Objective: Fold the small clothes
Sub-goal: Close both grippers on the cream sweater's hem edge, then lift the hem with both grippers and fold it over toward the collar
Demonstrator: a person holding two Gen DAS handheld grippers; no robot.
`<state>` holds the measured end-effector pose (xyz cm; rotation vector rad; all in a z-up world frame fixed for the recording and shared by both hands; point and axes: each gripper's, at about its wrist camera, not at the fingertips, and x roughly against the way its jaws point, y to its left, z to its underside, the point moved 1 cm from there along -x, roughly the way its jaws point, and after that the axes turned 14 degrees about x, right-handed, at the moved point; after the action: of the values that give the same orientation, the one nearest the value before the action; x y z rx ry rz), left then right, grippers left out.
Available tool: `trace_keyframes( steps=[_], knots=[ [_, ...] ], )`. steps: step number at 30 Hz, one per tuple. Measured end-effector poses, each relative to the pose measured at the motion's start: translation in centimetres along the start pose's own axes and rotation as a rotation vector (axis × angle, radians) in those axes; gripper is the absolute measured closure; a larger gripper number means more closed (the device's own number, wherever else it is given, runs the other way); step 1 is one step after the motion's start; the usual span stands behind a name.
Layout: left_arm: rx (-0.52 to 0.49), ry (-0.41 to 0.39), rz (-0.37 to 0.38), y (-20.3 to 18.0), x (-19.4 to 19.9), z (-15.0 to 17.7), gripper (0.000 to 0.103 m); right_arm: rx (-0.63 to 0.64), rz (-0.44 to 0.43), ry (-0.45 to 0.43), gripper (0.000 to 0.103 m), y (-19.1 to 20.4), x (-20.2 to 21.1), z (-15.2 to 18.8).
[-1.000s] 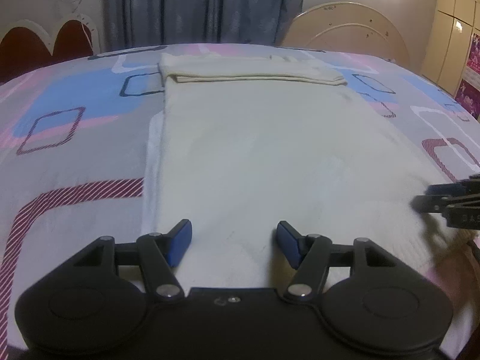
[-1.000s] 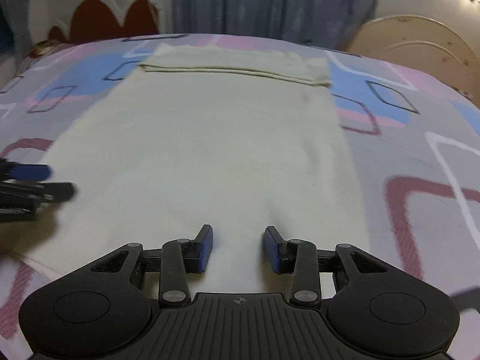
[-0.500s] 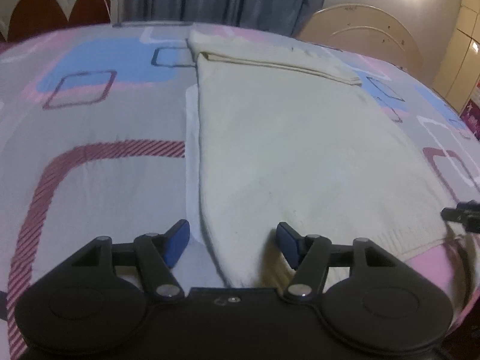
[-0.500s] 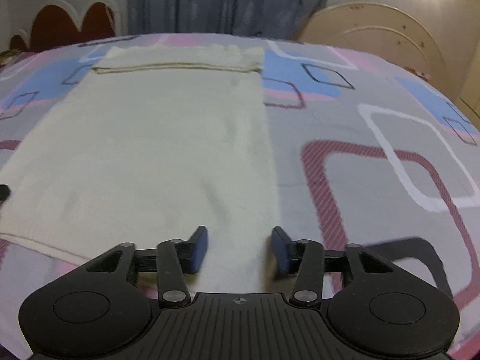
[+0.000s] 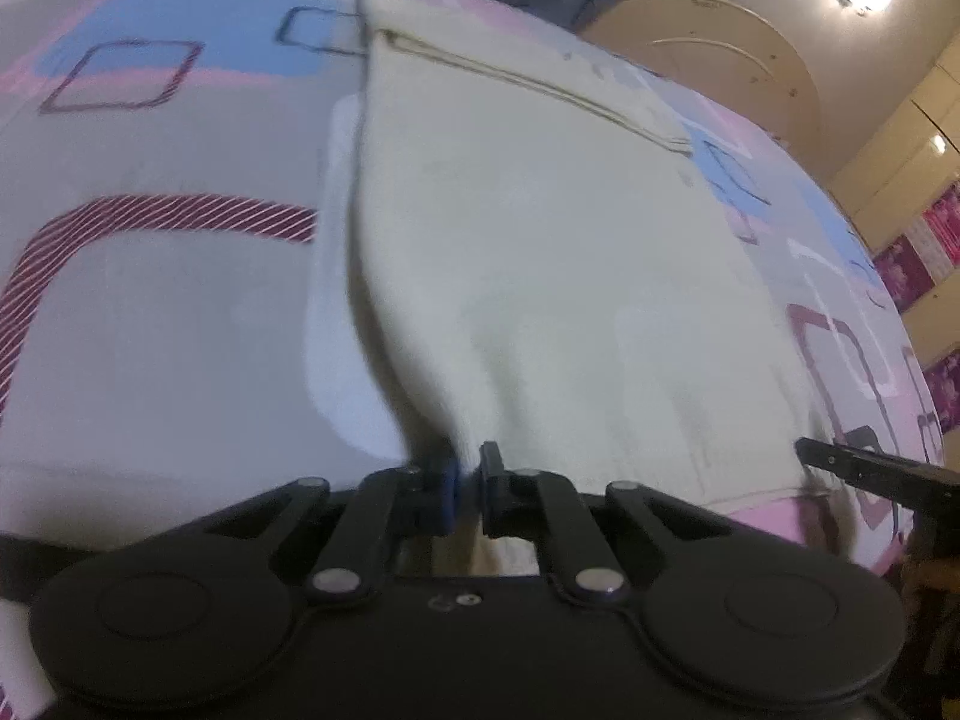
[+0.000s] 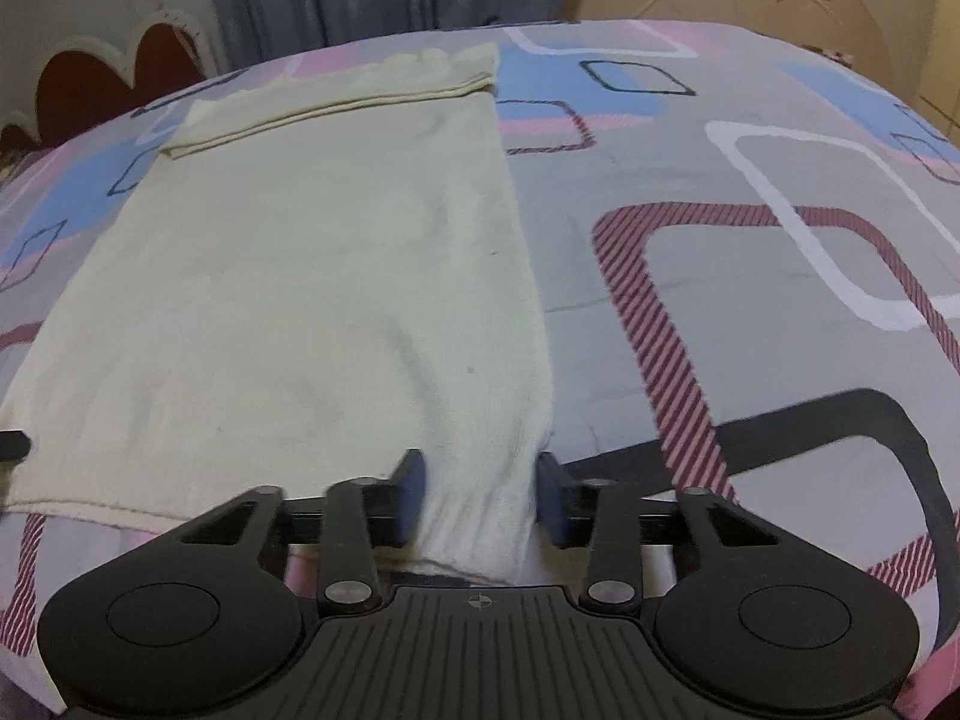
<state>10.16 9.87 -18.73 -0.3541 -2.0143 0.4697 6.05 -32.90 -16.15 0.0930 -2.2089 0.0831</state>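
On bedsheet [image 6: 750, 300], cloth [image 6: 312, 276] runs lengthwise away; L jaws pinch near corner, R jaws closing round other.

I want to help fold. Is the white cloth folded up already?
Only partly: the cream knit cloth lies spread flat on the patterned bedsheet, with just its far end folded over.

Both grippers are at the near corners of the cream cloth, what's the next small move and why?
Probably finish closing the right gripper: its fingers are closing with the cloth corner between them, not yet pinched. The left gripper already pinches its corner. Then lift both.
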Motion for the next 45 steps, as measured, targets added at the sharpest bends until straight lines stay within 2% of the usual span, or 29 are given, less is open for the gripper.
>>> trace_keyframes(
  steps=[2, 3, 8, 13, 20, 26, 34, 45],
  knots=[
    [0.001, -0.007, 0.019, -0.4, -0.1, -0.2, 0.097, -0.001, -0.037, 0.007, 0.091, 0.1, -0.1, -0.4],
    [0.001, -0.013, 0.028, -0.6, 0.0, -0.4, 0.097, -0.008, -0.060, 0.009, 0.094, 0.0, -0.2, -0.7],
    [-0.004, -0.096, 0.074, -1.7, 1.1, -2.5, 0.098, -0.109, -0.190, -0.060, 0.096, -1.6, 0.8, -2.8],
    [-0.003, -0.198, 0.106, -3.1, 1.4, -7.0, 0.098, -0.163, -0.252, -0.170, 0.096, -3.2, 1.6, -7.3],
    [0.011, -0.300, 0.120, -5.0, -0.4, -13.1, 0.098, -0.155, -0.254, -0.260, 0.096, -5.1, 0.0, -14.4],
    [0.024, -0.342, 0.126, -6.2, -3.8, -17.0, 0.098, -0.212, -0.268, -0.299, 0.096, -7.2, -4.0, -19.2],
    [0.104, -0.378, 0.100, -5.1, -7.8, -21.6, 0.098, -0.263, -0.304, -0.287, 0.096, -9.2, -9.4, -23.5],
    [0.151, -0.427, 0.079, -4.9, -11.2, -27.5, 0.098, -0.327, -0.285, -0.315, 0.096, -11.7, -14.3, -28.4]
  ],
)
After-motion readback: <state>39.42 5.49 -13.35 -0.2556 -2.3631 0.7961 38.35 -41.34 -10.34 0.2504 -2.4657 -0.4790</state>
